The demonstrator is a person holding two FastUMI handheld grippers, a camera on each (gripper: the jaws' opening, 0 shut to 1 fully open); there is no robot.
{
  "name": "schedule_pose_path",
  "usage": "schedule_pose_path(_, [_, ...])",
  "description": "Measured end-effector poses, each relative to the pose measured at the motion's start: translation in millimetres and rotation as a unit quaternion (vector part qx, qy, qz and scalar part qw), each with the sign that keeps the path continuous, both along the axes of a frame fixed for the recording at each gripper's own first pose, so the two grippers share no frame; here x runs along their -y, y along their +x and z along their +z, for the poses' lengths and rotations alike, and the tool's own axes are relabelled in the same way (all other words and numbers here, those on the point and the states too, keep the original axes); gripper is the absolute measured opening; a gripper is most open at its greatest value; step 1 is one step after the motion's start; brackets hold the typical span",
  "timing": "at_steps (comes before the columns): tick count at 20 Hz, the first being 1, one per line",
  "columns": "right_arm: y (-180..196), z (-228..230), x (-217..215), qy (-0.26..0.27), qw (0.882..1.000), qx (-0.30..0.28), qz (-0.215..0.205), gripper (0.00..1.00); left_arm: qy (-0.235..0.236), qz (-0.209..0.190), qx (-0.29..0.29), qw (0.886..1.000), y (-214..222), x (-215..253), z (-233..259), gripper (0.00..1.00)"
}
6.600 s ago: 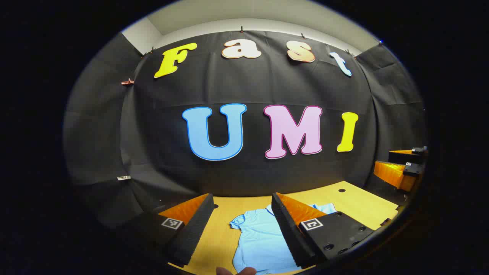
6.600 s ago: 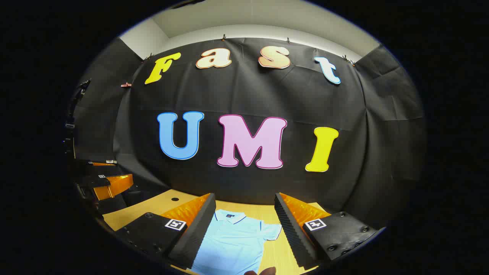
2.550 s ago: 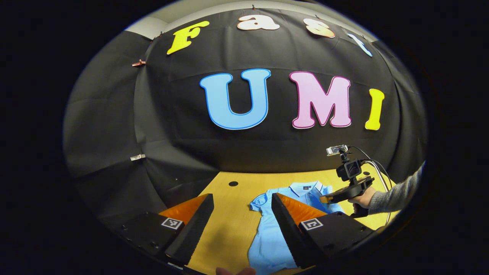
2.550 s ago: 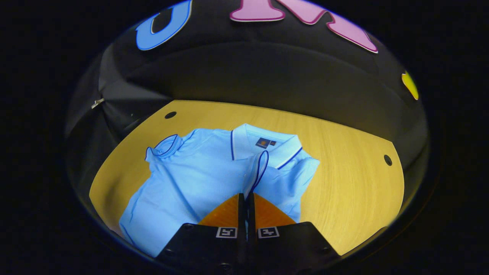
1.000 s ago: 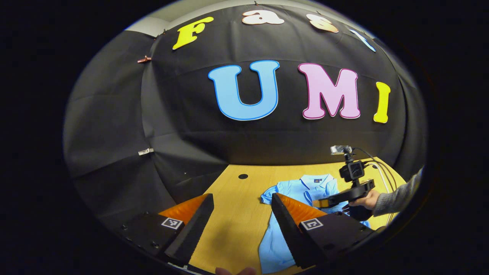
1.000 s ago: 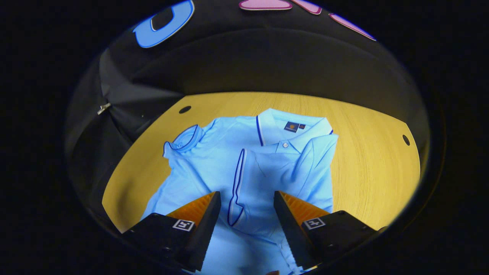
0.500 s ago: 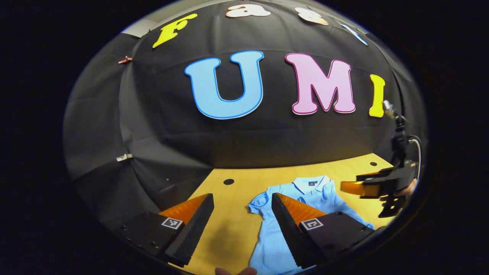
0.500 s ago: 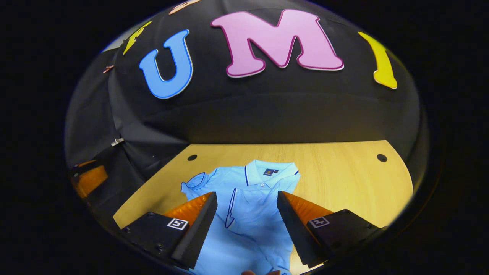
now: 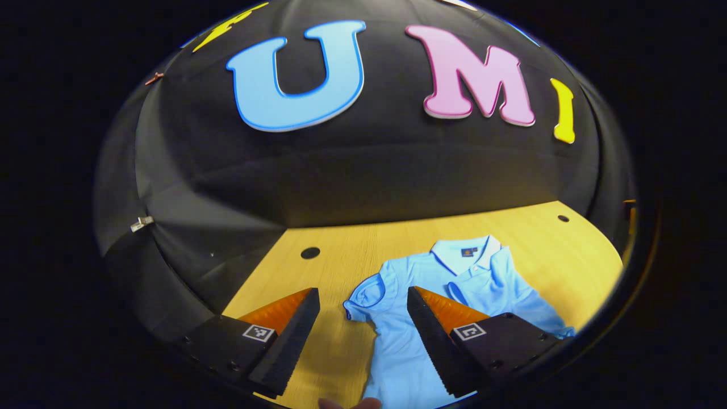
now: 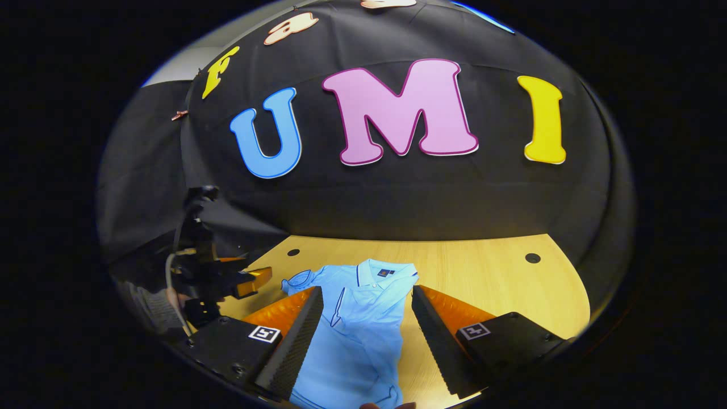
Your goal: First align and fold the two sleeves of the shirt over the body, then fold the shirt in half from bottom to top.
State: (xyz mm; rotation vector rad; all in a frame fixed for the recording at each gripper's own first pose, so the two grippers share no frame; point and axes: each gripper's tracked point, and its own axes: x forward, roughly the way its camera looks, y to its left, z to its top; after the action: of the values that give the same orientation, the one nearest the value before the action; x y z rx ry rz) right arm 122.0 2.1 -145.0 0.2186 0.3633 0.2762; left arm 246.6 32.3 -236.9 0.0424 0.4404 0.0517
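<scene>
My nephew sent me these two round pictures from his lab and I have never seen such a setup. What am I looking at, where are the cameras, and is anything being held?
There is no robot here: a person holds a two-finger gripper in each hand, and a wide-angle camera rides on each one, looking forward along its fingers. The left gripper view shows the left gripper at the bottom, fingers apart and holding nothing. The right gripper view shows the right gripper, also open and empty; farther off at its left edge you see the left gripper again, with the sleeve of the person holding it.

On the wooden table lies a light blue polo shirt, collar toward the far wall. One sleeve is already folded over the body. The other sleeve is spread out to the side, and the left gripper points toward it.
</scene>
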Motion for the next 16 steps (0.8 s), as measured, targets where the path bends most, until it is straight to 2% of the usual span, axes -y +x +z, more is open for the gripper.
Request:
schedule_pose_path(4, [-28.8,7.6,17.8,-0.005,1.000,0.000,-0.013,0.98,-0.034,0.025,-0.067,0.997,31.7,-14.9,-54.1,0.98])
schedule_pose_path(9, [-49.9,0.9,32.4,0.002,0.999,-0.026,-0.034,0.98,-0.063,0.045,-0.118,0.990,58.9,-29.0,-91.5,0.99])
schedule_pose_path(11, [-52.6,-1.4,35.6,0.009,0.998,-0.035,-0.045,0.98,-0.065,0.040,-0.130,0.989,65.5,-30.9,-102.2,0.99])
schedule_pose_path(16, [-63.4,-9.6,40.3,0.004,0.997,-0.047,-0.054,0.98,-0.081,-0.004,-0.156,0.984,68.8,-16.3,-121.4,0.98])
